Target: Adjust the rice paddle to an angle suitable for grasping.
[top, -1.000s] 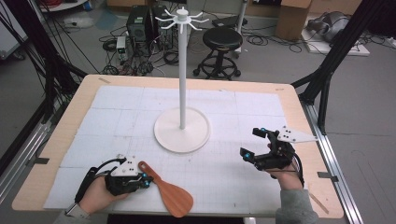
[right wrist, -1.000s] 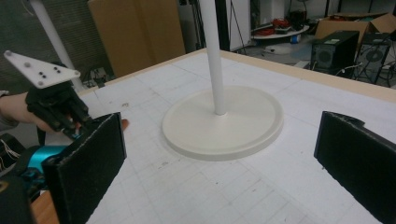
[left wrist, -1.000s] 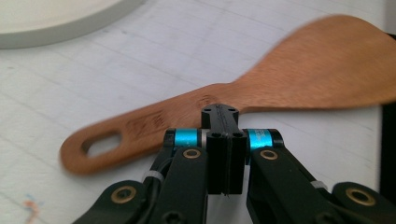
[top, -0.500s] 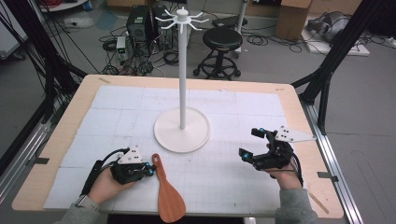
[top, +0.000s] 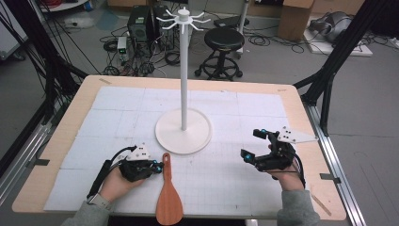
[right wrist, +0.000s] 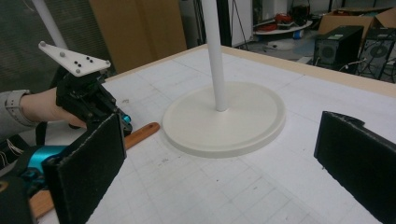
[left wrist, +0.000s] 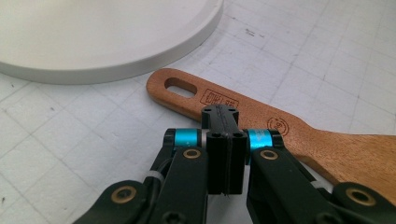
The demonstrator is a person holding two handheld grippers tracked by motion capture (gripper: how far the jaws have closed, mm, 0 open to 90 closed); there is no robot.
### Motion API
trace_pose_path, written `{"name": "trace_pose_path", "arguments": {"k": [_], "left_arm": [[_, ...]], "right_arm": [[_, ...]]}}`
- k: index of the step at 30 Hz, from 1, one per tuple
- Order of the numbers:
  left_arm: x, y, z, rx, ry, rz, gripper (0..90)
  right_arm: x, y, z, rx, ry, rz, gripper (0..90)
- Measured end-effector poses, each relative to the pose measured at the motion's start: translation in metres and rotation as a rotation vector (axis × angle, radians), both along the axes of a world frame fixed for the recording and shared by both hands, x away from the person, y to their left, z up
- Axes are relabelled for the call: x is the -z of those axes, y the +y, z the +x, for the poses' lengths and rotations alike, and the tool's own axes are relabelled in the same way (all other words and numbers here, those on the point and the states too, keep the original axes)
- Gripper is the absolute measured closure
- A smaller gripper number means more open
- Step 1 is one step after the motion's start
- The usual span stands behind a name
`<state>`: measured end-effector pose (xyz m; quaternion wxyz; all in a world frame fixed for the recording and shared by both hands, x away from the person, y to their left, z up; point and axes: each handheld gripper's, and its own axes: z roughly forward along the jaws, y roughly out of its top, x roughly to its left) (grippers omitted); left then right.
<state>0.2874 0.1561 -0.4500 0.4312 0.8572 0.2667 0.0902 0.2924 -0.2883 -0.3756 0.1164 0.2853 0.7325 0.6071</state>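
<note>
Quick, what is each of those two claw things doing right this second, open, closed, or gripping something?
Left gripper: closed, jaws pressed together over the wooden spatula's handle, gripping nothing.
Right gripper: open wide, nothing between its jaws.

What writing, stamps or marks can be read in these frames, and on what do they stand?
Rectangular burned stamp on the wooden spatula handle, beside its hanging slot: characters too blurred to read.
Round burned stamp further along the same handle: unreadable.
Nothing else legible.
</note>
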Motion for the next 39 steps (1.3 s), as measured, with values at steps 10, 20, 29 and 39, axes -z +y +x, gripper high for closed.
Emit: {"name": "trace_pose_path", "arguments": {"k": [10, 20, 29, 39], "left_arm": [[-0.016, -0.008, -0.022, 0.055, -0.03, -0.035, 89.6], [-0.015, -0.043, -0.05, 0.199, 0.021, -0.076, 89.6], [-0.007, -0.064, -0.059, 0.24, 0.045, -0.041, 89.7], [-0.004, -0.074, -0.067, 0.282, 0.056, 0.017, 89.6]], "right_arm": [[0.0, 0.0, 0.0, -0.002, 0.002, 0.002, 1.0], [-0.001, -0.001, -0.001, 0.0, -0.008, 0.002, 1.0], [-0.001, -0.001, -0.002, -0.003, -0.003, 0.007, 1.0], [-0.001, -0.001, -0.002, -0.002, -0.003, 0.006, 1.0]]}}
